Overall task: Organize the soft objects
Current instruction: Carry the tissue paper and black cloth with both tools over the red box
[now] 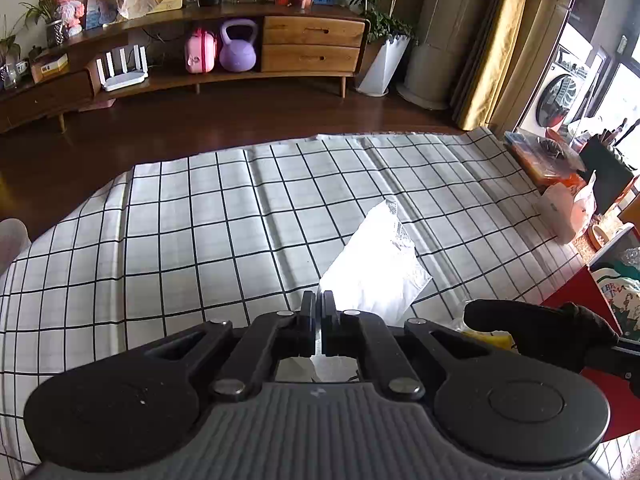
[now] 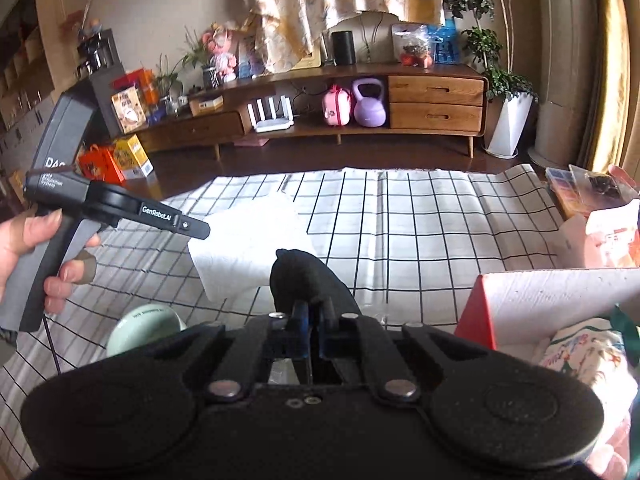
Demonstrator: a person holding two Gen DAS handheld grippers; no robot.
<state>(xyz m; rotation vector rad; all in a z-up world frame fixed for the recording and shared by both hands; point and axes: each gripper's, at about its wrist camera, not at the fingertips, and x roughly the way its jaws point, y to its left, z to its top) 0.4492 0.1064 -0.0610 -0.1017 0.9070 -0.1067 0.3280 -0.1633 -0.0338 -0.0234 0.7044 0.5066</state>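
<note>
My left gripper (image 1: pixel 319 300) is shut on the edge of a white cloth (image 1: pixel 376 264), which it holds above the checked tablecloth (image 1: pixel 180 220). In the right wrist view a hand holds that same left gripper (image 2: pixel 200 230) at the left, with the white cloth (image 2: pixel 248 244) hanging under its tip. My right gripper (image 2: pixel 314 308) is shut on a black soft fabric piece (image 2: pixel 304 276) that bulges up between its fingers. The left wrist view shows the black fabric piece (image 1: pixel 532 326) at the lower right.
A red box (image 2: pixel 478 312) with a white inside holds printed clothes (image 2: pixel 584 352) at the right. A pale green bowl (image 2: pixel 144 328) sits near the front left. Pink bags (image 2: pixel 608 236) and boxes line the table's right edge. A wooden cabinet (image 1: pixel 312 44) stands across the floor.
</note>
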